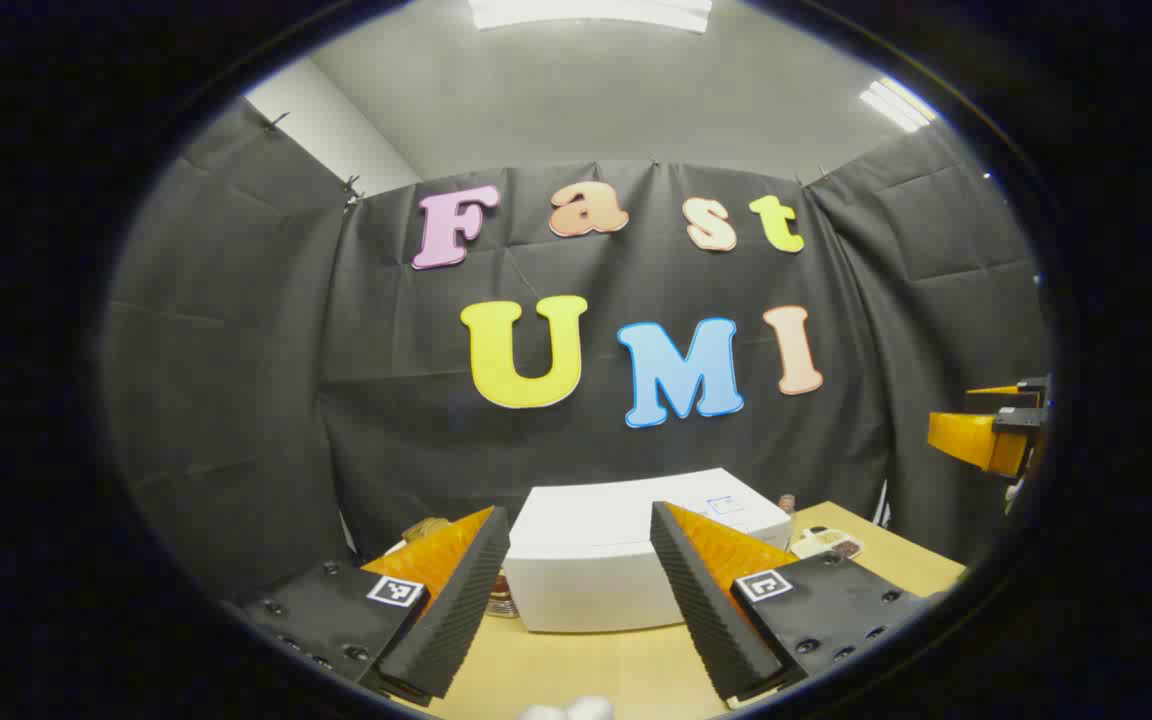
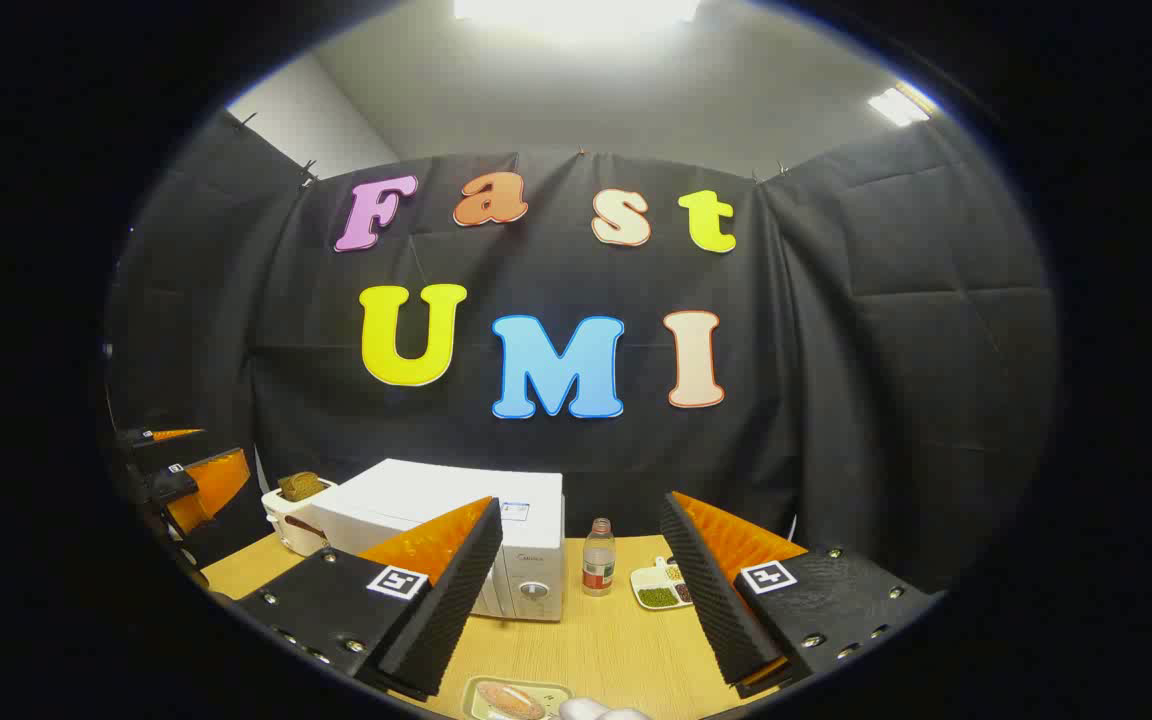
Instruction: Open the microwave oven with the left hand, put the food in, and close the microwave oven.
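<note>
Both grippers are hovering w/ fingers spread, holding nothing: left gripper [image 1: 581, 590] facing the closed microwave [image 1: 596, 565] to reach its door, right gripper [image 2: 576, 590] waiting above the food tray [image 2: 516, 698] in front of the microwave.

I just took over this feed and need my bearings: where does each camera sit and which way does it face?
Left gripper view: rides the left claw, open, facing the white microwave head-on on the wooden table; the right claw shows at its right edge.
Right gripper view: rides the right claw, open, further right, facing the microwave, a bottle and a snack tray; the left claw shows at its left edge.
Shared: microwave, table, booth wall.
</note>
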The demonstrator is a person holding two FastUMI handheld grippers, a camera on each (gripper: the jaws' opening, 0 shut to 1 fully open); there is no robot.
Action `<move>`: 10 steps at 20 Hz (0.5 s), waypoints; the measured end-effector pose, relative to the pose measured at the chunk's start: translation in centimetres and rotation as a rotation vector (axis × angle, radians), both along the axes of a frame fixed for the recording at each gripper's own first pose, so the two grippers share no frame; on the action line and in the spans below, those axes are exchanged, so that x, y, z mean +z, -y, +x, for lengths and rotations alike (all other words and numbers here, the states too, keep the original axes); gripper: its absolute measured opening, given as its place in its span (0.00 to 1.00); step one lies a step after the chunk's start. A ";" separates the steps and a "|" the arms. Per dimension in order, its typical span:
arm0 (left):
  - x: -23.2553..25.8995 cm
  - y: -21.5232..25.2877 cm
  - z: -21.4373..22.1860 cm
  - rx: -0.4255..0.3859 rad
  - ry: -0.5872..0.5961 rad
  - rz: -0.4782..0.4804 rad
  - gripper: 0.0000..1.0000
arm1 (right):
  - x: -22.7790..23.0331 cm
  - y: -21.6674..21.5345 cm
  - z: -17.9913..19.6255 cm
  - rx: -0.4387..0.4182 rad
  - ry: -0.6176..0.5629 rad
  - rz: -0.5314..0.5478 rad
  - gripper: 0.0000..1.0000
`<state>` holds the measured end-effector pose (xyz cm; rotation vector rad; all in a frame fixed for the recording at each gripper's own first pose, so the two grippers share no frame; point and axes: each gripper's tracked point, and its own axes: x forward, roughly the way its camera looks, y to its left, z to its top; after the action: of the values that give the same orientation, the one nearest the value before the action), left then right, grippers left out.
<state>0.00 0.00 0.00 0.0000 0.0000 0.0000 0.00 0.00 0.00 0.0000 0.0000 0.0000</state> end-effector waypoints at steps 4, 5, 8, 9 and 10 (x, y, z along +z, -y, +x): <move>-0.1 -0.2 0.0 0.006 -0.002 0.006 0.94 | 0.0 -0.2 0.0 0.007 0.001 0.005 0.98; 0.0 -0.1 -0.2 0.007 -0.002 0.004 0.94 | -0.1 -0.2 0.0 0.009 0.000 0.001 0.98; -0.3 0.0 -0.3 0.009 -0.001 -0.001 0.94 | 0.0 0.0 0.0 0.011 -0.001 -0.004 0.98; -0.2 0.0 -0.2 0.011 -0.002 0.001 0.94 | 0.0 0.0 0.0 0.012 -0.001 -0.002 0.98; -0.4 0.1 -0.1 0.011 -0.003 0.003 0.94 | 0.0 0.1 0.0 0.012 -0.001 0.000 0.98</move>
<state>-0.10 -0.14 -0.41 0.0029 0.0031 0.0108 0.04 -0.06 0.02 -0.0002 0.0012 0.0119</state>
